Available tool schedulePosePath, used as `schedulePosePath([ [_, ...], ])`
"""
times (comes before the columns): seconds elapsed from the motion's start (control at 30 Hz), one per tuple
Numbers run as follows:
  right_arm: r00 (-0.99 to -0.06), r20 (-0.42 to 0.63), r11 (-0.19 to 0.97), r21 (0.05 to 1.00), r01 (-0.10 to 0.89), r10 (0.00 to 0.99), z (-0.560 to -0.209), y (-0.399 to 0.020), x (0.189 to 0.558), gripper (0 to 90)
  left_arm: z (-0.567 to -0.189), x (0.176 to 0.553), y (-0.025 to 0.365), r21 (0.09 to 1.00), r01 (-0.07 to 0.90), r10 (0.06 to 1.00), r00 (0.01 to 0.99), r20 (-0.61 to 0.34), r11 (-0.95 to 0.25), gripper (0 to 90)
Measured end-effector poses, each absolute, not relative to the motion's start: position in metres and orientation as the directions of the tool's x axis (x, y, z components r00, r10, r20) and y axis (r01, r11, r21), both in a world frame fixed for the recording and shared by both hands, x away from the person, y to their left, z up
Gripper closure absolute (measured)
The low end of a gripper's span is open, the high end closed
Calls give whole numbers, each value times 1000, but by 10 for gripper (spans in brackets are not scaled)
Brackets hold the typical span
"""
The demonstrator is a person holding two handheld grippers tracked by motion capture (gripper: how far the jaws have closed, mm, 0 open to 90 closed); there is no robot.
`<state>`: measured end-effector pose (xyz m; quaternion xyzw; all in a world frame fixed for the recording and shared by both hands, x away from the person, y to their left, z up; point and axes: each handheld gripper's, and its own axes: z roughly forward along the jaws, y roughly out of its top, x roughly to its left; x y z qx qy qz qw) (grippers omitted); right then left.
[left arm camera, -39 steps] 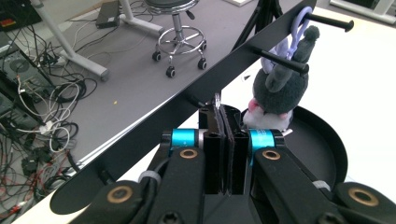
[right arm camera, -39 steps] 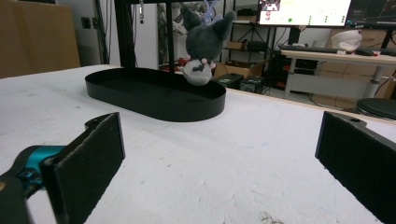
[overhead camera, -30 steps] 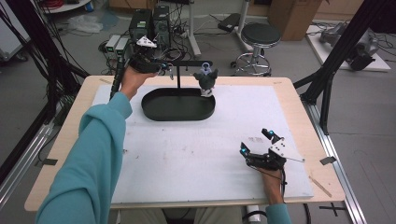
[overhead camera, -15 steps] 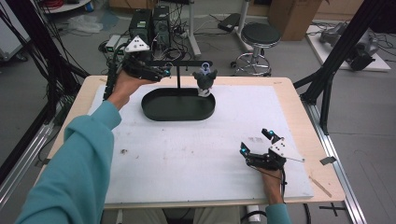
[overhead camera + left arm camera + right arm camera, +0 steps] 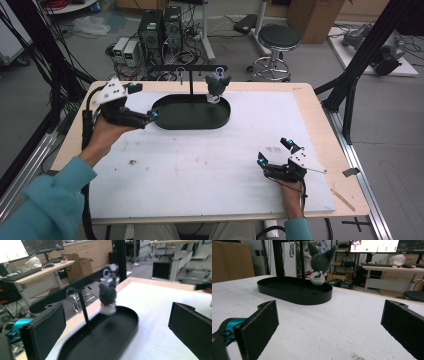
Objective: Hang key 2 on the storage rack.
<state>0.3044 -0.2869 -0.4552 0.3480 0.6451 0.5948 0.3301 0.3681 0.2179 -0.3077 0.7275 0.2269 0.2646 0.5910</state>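
A black oval tray [image 5: 172, 117] with an upright post and a crossbar [image 5: 192, 68] stands at the back of the white mat. A grey plush toy [image 5: 217, 85] hangs from the bar's right end, over the tray. A metal clip [image 5: 72, 298] hangs near the bar's left end. My left gripper [image 5: 145, 101] is held just left of the tray, level with its rim; its jaws have just opened and nothing is between them. My right gripper [image 5: 272, 151] rests open on the mat at the front right, facing the plush toy [image 5: 319, 262] and the tray [image 5: 294, 291].
The white mat [image 5: 210, 160] covers most of the wooden table [image 5: 310, 95]. A black frame strut [image 5: 350, 100] stands off the table's right edge. Behind the table are a stool [image 5: 280, 37] and computer towers [image 5: 162, 25]. A small speck [image 5: 134, 161] lies on the mat.
The left gripper has come away from the crossbar's left end, moving left and toward the person, down beside the tray. Its jaws now stand apart. The right gripper has not moved.
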Motion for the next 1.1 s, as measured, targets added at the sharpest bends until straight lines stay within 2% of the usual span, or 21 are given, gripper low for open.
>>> schedulePosePath([
  [0.27,-537,-32,71,996,52,843,-455,-285,303,6,-363,325,258,988,36,676,733,74,-147,17],
  [0.5,-528,-22,60,997,55,849,-455,-285,303,6,-410,302,281,995,58,722,691,22,-86,17],
  [0.6,-530,-24,62,997,54,848,-455,-285,303,6,-426,295,286,995,49,734,679,32,-88,17],
  [0.93,-530,-31,69,996,52,847,-455,-285,303,6,-453,289,287,995,45,739,673,32,-84,17],
  [1.1,-531,-31,70,996,53,847,-455,-285,303,6,-454,287,290,998,24,750,661,26,-56,17],
])
